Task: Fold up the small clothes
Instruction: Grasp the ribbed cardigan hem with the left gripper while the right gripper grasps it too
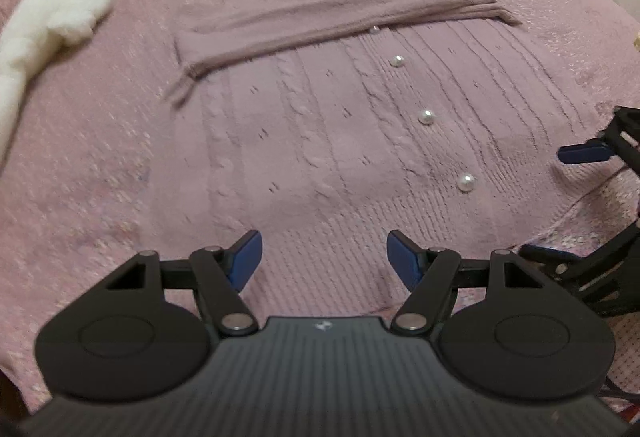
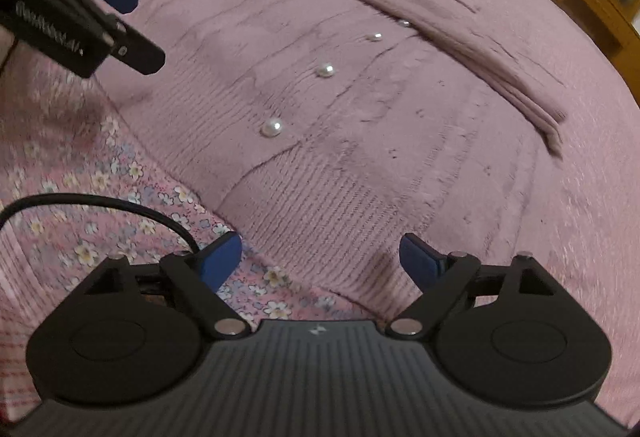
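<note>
A mauve cable-knit cardigan (image 1: 320, 125) with pearl buttons (image 1: 426, 116) lies flat on the pink bedspread (image 1: 80, 197). Over its hem, the left gripper (image 1: 324, 261) hovers level, fingers spread, empty. Beside the cardigan's right hem corner, the right gripper (image 2: 320, 261) hovers likewise, released.

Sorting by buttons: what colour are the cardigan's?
Pearly white buttons, clearest in the left wrist view.

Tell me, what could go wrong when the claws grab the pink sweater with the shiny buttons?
1. A claw could pinch a pearl button instead of the knit, and slip.
2. The folded sleeves lie loose across the cardigan; lifting the hem could slide them off.
3. The open right claw sits at the hem's edge and might grab the floral bedspread too.
</note>
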`<move>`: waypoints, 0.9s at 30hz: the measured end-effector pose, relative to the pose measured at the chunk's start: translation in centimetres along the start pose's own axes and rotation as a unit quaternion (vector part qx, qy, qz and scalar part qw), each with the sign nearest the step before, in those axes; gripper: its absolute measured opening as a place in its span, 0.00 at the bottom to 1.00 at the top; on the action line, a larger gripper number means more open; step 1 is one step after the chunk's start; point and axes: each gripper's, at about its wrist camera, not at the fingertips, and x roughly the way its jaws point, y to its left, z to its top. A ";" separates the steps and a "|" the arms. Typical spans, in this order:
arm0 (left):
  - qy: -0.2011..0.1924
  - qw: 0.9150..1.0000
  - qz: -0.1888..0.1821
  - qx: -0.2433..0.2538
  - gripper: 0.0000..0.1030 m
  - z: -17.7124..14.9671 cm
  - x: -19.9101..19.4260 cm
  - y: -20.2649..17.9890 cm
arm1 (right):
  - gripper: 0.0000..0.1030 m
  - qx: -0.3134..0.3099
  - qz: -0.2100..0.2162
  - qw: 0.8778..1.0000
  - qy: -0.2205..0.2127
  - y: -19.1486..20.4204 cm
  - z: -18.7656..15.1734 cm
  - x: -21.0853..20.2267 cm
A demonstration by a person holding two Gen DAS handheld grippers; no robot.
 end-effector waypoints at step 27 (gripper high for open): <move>0.014 0.996 0.041 0.080 0.80 -3.0 2.6 -4.0 | 0.98 0.007 -0.082 0.995 -0.064 0.9 0.9 0.2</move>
